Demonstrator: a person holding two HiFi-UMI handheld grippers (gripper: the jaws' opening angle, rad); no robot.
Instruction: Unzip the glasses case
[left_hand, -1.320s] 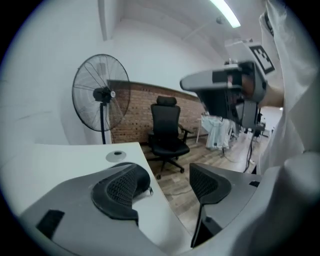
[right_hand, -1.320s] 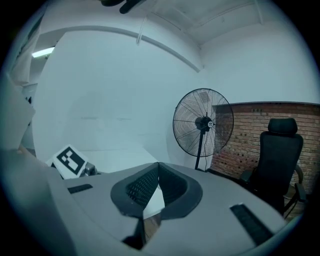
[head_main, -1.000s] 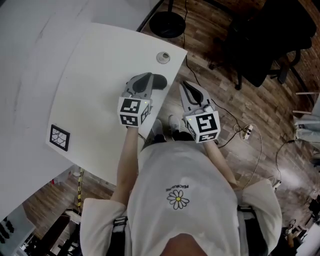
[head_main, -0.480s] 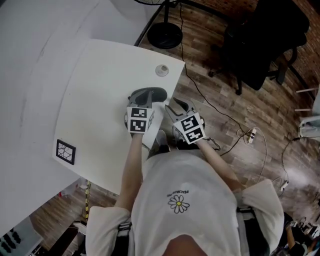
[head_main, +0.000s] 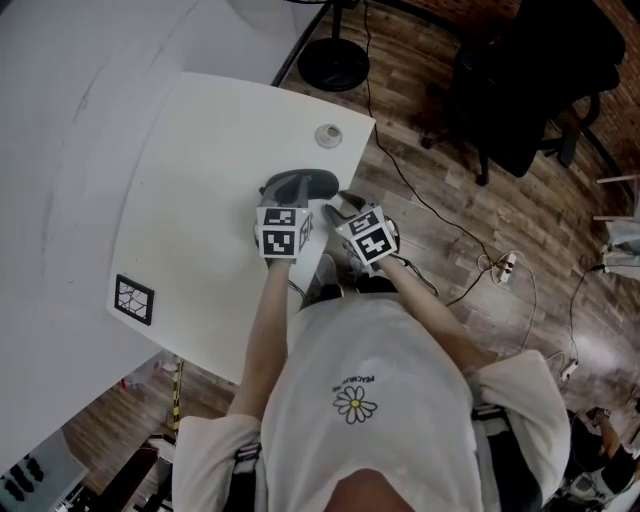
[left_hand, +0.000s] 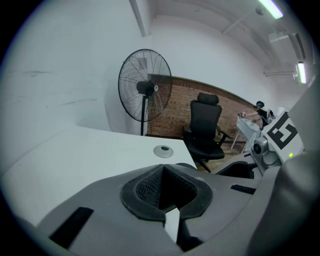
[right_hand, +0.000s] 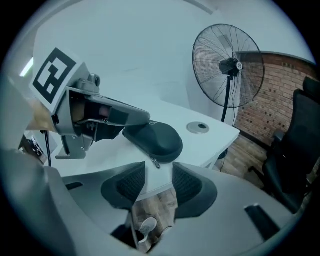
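Observation:
The dark glasses case (head_main: 320, 184) lies near the white table's (head_main: 190, 180) right edge. My left gripper (head_main: 284, 192) is shut, holding nothing, and its tips rest on the case's near end (right_hand: 131, 116). In the left gripper view the closed jaws (left_hand: 163, 175) hide nearly all of the case. My right gripper (head_main: 339, 204) is open beside the table edge; its jaws have just been opening. In the right gripper view the case (right_hand: 156, 138) sits just ahead. Its zipper pull (right_hand: 155, 162) hangs at the mouth of the gap (right_hand: 159, 172), untouched by the pads.
A round cable grommet (head_main: 328, 135) sits in the table beyond the case. A square marker tag (head_main: 133, 298) lies at the table's left. A standing fan (right_hand: 228, 65) and a black office chair (head_main: 520, 90) stand on the wood floor, with cables (head_main: 500, 265) trailing right.
Both grippers came down to the case. The left one's tips settled on it. The right one swung in from the right towards the table edge and its jaws opened.

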